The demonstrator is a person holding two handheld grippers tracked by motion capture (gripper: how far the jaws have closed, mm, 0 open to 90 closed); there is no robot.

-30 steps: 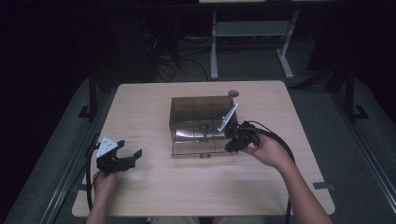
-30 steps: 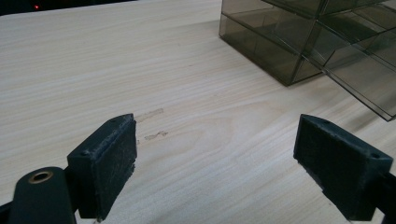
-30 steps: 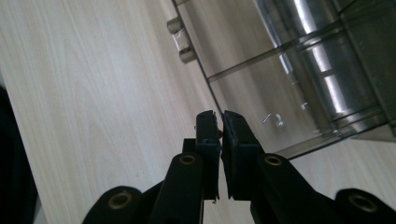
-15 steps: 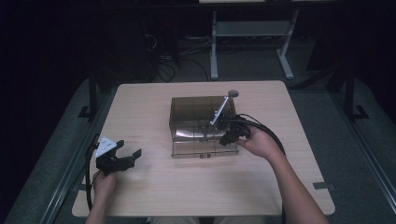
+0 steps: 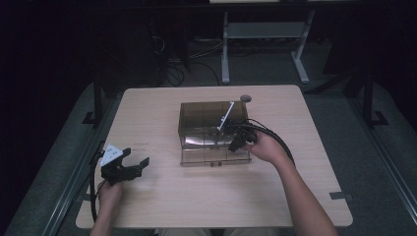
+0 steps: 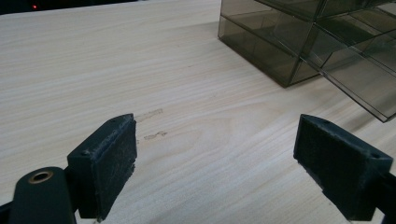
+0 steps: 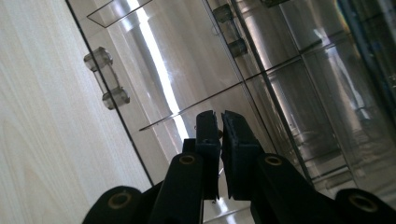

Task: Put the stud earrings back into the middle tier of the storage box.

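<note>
On the pale wooden counter [image 5: 162, 206], near its middle, stands a smoky transparent drawer cabinet [image 5: 196, 118] with small clear handles on its front. One drawer is pulled out toward the person, and its front panel [image 5: 214, 157] carries a pair of those handles. In the right gripper view the clear handles [image 7: 106, 78] sit just beside the counter's wood grain, and reflections streak the plastic dividers.

Over the cabinet's right front part, the right gripper [image 5: 237, 142] is held by the person's right hand [image 5: 263, 147], its black cable looping around behind the wrist. A white plate on top of it sticks up toward the cabinet's back edge. In its own view the right gripper [image 7: 219, 128] has its jaws closed almost pad to pad, with a thin slit between them and nothing visible in the slit; the tips lie over the cabinet's clear plastic, though whether they touch it I cannot tell.

Well apart, near the counter's left front corner, the left gripper [image 5: 135, 164] rests low in the person's left hand [image 5: 109, 192], pointing toward the cabinet. Its jaws stand wide open and empty, and in its own view the left gripper [image 6: 215, 158] frames bare wood, with the cabinet's corner at upper right.

A small round dark disc [image 5: 245, 98] lies on the counter just behind the cabinet's far right corner.
</note>
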